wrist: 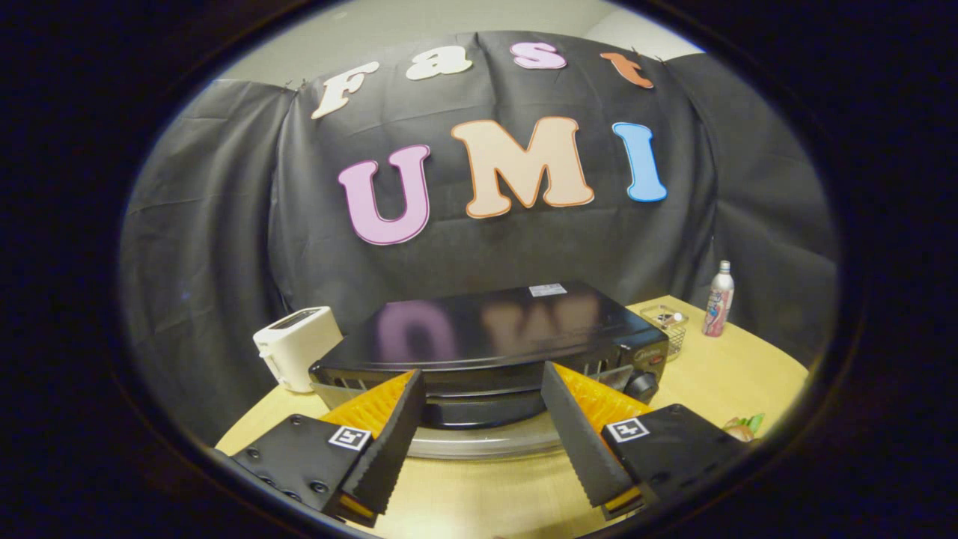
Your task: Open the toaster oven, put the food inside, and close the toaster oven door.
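Claw (483, 389) wide open, fingers either side of the near front of the toaster oven (490, 337) on the counter (733, 374).

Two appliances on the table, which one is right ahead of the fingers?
The black toaster oven, just ahead of the open hand-held gripper. The white toaster sits off beside it.

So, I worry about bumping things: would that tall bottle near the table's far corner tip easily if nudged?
Probably. The bottle is tall, narrow and upright on a small base, so a nudge near its top could topple it. Once down, it would likely roll. The open gripper faces the toaster oven, well away.
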### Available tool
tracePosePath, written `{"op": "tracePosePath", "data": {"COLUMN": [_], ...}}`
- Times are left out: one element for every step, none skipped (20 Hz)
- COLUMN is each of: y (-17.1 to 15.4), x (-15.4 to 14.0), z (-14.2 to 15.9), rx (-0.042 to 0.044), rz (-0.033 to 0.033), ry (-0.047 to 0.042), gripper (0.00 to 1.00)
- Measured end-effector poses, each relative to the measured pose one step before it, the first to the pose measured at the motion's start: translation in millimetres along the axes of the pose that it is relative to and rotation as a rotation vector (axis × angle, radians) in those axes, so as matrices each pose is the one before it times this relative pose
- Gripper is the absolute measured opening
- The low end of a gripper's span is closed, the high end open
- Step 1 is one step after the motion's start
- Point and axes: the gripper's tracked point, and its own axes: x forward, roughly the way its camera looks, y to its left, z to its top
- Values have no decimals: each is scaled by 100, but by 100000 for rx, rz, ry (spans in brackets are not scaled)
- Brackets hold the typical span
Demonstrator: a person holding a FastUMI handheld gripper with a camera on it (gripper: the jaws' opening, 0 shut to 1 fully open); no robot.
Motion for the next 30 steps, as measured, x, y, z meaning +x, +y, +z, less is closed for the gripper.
{"op": "tracePosePath", "data": {"y": [-67, -86, -129, -75, 12, -18, -23, -60, -88, -83, -150, -112, -88, -90, -94, 4, -116, -74, -90, -71, 36, -67, -139, -172, -201, -220, -390, -161, -471, -365], "x": [-573, -545, -623, -481, -585, -554, -540, -560, -388, -654, -525, -367, -345, -399, -338, -194, -130, -183, -64, -104, -98, -54, -127, -121, 11, 51, -175, 165, 588, 393], "z": [-377, -313, -500, -269, -458, -320, -596, -530, -588, -550, -802, -563, -691, -553, -500, -298, -256, -296, -416, -266, -461, -532, -761, -784, -1288, -1197, -1821, -995, -1077, -808], "rx": [4, -31, 50, -221, -488, -460, -334, -187, -224, -342, -78, -5, -237, -296, -571, -761, -311, 271, 783, 417, -439, -847, -580, -322, -390, -144, 1381, 2617, 2320, 2659], "rz": [-140, -358, -583, -591, -528, -303, -137, 67, -78, 35, -85, -182, -122, -236, -72, 4, -33, -23, -62, -86, -73, -40, -156, -208, -249, -289, -295, -517, -661, -600], "ry": [-408, -103, 72, 197, 247, 334, 275, 496, 329, 669, 1017, 1633, 1554, 1726, 968, 397, 487, 822, 991, 1109, 963, 1446, 2113, 3038, 4014, 4510, 6514, 3801, 4551, 4514], "gripper": [98, 98, 98, 98, 98, 98, 98, 98, 97, 97, 97, 97, 97, 97, 97, 97, 97, 97, 97, 97, 97, 97, 97, 97, 97, 97, 97, 96, 95, 94]}}
